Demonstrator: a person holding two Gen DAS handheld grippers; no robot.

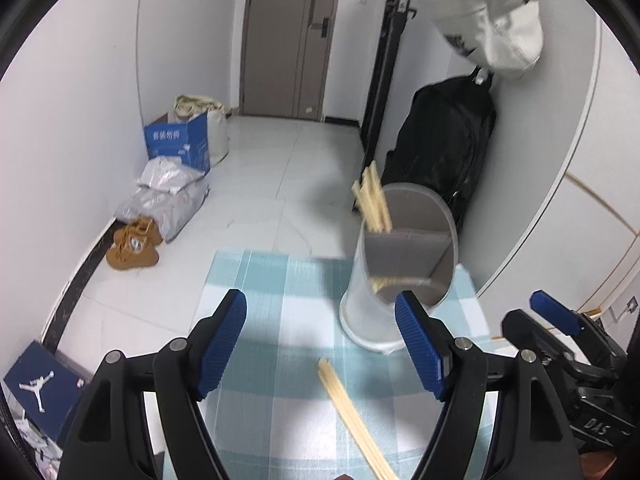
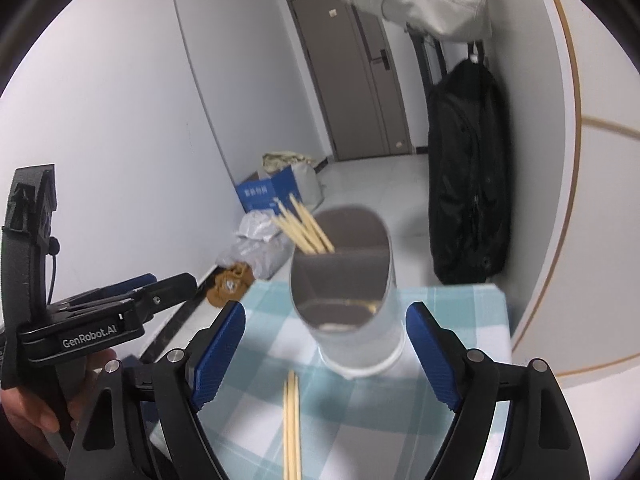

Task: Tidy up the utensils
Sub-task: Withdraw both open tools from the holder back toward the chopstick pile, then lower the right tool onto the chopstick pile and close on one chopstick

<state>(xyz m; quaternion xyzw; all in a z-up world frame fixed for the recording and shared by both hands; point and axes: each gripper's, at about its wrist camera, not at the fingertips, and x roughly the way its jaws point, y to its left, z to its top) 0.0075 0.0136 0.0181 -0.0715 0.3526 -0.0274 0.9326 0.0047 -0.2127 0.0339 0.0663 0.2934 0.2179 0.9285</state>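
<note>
A translucent utensil holder with grey dividers stands on a blue-and-white checked tablecloth. Several wooden chopsticks lean out of its far compartment. More chopsticks lie loose on the cloth in front of it. My left gripper is open and empty above the cloth, just left of the holder. In the right wrist view my right gripper is open and empty, facing the holder, with the loose chopsticks between its fingers. The chopsticks in the holder show there too.
The table's far edge drops to a tiled floor. A black coat hangs at the wall right of the holder. Brown shoes, grey bags and a blue box lie along the left wall.
</note>
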